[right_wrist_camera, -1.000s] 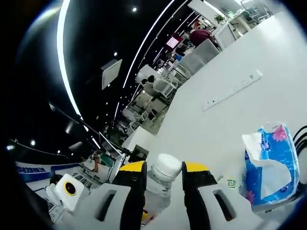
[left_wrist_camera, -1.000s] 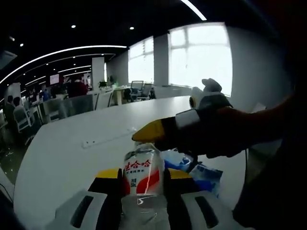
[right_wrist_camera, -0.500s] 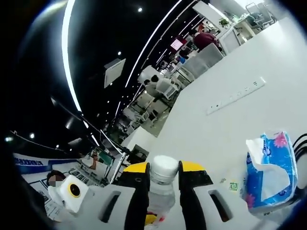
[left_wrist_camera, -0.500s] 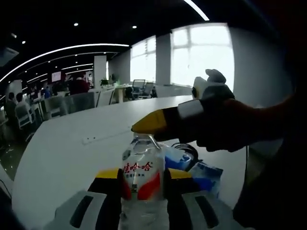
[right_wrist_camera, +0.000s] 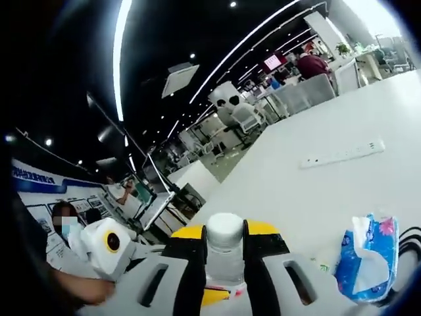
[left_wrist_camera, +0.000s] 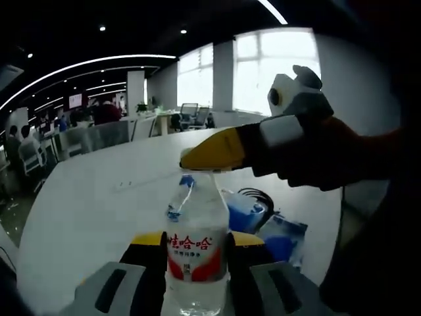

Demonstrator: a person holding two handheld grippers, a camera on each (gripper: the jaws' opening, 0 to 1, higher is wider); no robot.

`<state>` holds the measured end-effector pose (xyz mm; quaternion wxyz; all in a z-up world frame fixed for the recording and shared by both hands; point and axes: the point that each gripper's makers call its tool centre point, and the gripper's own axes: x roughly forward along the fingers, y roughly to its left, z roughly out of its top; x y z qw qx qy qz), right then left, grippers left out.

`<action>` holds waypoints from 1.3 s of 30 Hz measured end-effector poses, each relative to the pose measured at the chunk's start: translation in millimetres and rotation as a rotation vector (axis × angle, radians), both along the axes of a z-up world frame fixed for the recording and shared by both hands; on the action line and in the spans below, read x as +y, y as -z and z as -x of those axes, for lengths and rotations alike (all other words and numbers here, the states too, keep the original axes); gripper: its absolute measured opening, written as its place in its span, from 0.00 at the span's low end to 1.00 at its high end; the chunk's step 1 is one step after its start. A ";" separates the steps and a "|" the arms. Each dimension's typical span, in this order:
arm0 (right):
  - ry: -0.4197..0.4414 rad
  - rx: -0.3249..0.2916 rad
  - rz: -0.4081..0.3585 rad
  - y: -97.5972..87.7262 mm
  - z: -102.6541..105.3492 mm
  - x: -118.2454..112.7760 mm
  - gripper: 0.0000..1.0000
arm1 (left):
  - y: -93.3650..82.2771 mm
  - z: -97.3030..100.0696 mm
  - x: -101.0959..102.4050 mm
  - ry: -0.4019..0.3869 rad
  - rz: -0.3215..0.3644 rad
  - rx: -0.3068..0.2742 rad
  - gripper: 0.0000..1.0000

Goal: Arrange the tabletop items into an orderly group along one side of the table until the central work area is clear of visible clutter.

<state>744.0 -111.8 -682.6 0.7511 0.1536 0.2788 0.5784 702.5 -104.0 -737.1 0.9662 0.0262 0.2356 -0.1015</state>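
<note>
A clear water bottle (left_wrist_camera: pixel 195 217) with a red and white label stands upright between the yellow-tipped jaws of my left gripper (left_wrist_camera: pixel 196 242), which is shut on its body. My right gripper (left_wrist_camera: pixel 197 159) reaches in from the right, its yellow jaws closed over the bottle's top. In the right gripper view the white cap (right_wrist_camera: pixel 225 228) sits squeezed between the jaws of my right gripper (right_wrist_camera: pixel 224 237). Below and to the left, the left gripper (right_wrist_camera: pixel 158 276) shows, with a person's hand (right_wrist_camera: pixel 82 289) behind it.
A blue tissue pack (left_wrist_camera: pixel 248 214) (right_wrist_camera: pixel 364 255) lies on the white table (left_wrist_camera: pixel 85 210) behind the bottle, beside a black cable (left_wrist_camera: pixel 255 193) and a second blue packet (left_wrist_camera: pixel 284 238). A white power strip (right_wrist_camera: pixel 342 155) (left_wrist_camera: pixel 130 186) lies farther out. Office desks and chairs stand beyond.
The bottle now stands taller and more upright in the left gripper's jaws. The right gripper, still on the cap, has risen and levelled with it.
</note>
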 end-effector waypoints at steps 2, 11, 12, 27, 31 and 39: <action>-0.025 -0.050 0.015 -3.7 6.9 2.9 0.14 | -0.4 -0.5 0.5 -0.001 0.001 0.002 0.33; -0.108 -0.246 0.078 -4.6 26.2 12.6 0.13 | 8.7 1.9 5.3 0.001 0.003 0.018 0.35; -0.112 -0.266 0.082 -4.6 26.3 12.5 0.13 | 9.3 1.9 6.9 0.005 -0.007 0.014 0.35; -0.140 -0.305 0.099 -4.4 27.4 13.1 0.13 | -8.1 -7.2 -2.1 0.092 -0.093 -0.033 0.39; -0.143 -0.309 0.102 -4.5 27.7 13.0 0.13 | -6.1 -9.7 -3.8 0.102 -0.076 -0.026 0.39; -0.141 -0.307 0.102 -6.9 29.5 12.1 0.13 | -3.8 -12.9 -4.7 0.109 -0.077 -0.030 0.40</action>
